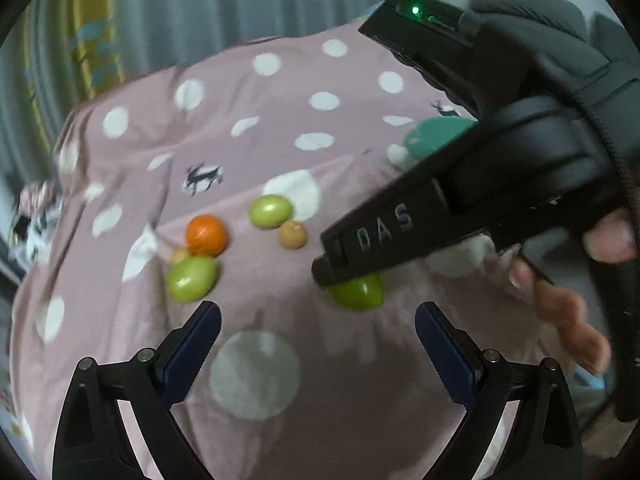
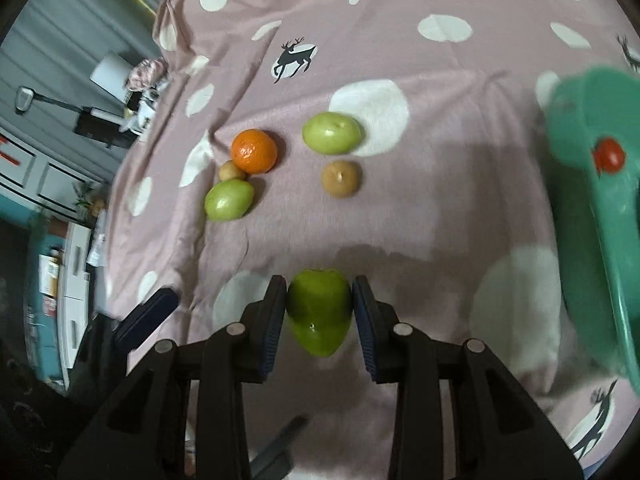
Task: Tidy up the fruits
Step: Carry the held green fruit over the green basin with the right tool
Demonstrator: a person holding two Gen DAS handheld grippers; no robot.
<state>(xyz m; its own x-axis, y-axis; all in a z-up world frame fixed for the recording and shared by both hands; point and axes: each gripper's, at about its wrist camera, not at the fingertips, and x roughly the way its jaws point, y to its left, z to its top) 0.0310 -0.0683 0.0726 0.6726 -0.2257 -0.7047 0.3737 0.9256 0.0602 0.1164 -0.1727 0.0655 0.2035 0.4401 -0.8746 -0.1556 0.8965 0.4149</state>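
Observation:
My right gripper (image 2: 319,286) is shut on a green fruit (image 2: 320,316), held just above the pink dotted cloth (image 2: 400,208). In the left wrist view that gripper (image 1: 332,272) comes in from the right with the green fruit (image 1: 358,294) under its tips and a person's hand behind it. My left gripper (image 1: 318,310) stands open and holds nothing, just in front of the held fruit. Farther back on the cloth lie an orange (image 2: 255,151), two green fruits (image 2: 332,133) (image 2: 229,201) and two brown fruits (image 2: 341,178) (image 2: 231,171).
A teal plastic basket (image 2: 592,184) stands at the right with a red fruit (image 2: 610,155) in it. The cloth drops off at the left towards furniture and grey curtains (image 1: 180,12). One fingertip (image 2: 148,316) of the left gripper shows at the lower left.

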